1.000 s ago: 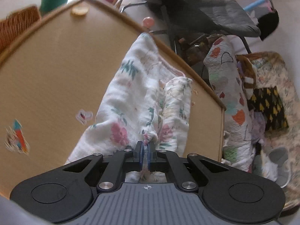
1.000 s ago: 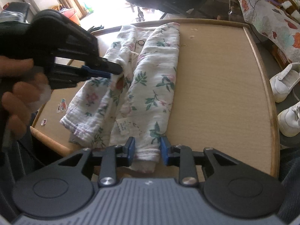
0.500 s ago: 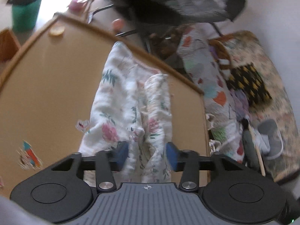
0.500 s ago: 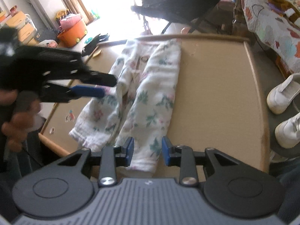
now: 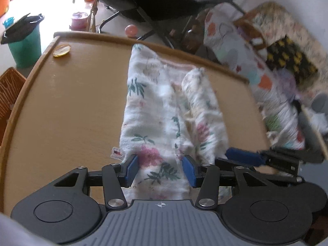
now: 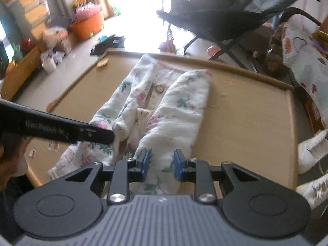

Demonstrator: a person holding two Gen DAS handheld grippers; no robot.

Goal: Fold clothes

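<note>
The floral garment on the table is soft, crinkled cotton-like cloth, matt and slightly fuzzy. The table looks like smooth matt wood-grain laminate with a rounded wooden rim. Left of the table stands a rough woven wicker basket.

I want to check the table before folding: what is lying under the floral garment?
Under the floral garment only the wooden table shows, with a sticker peeking out at its edge. Anything beneath the cloth itself is covered.
</note>
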